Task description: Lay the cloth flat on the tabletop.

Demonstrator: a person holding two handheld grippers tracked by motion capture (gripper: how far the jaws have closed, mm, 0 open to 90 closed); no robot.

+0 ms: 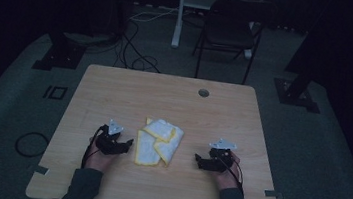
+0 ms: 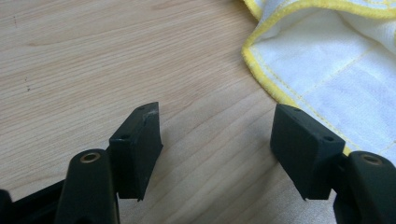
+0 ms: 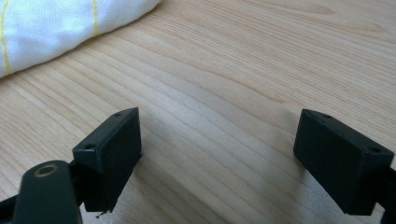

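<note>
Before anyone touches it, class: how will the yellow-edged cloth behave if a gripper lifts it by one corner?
The cloth lies crumpled in soft folds, so it will probably hang limp, not stiff. It looks thin and woven, so likely light. Its layers overlap loosely, so they may unfold or slide as the corner rises. Both the left gripper and the right gripper stand open beside it.

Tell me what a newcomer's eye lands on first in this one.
The crumpled white cloth with yellow edging, lying at the middle of the wooden table. Flanking it, apart from it, are the left gripper and right gripper, both open and holding nothing.
</note>
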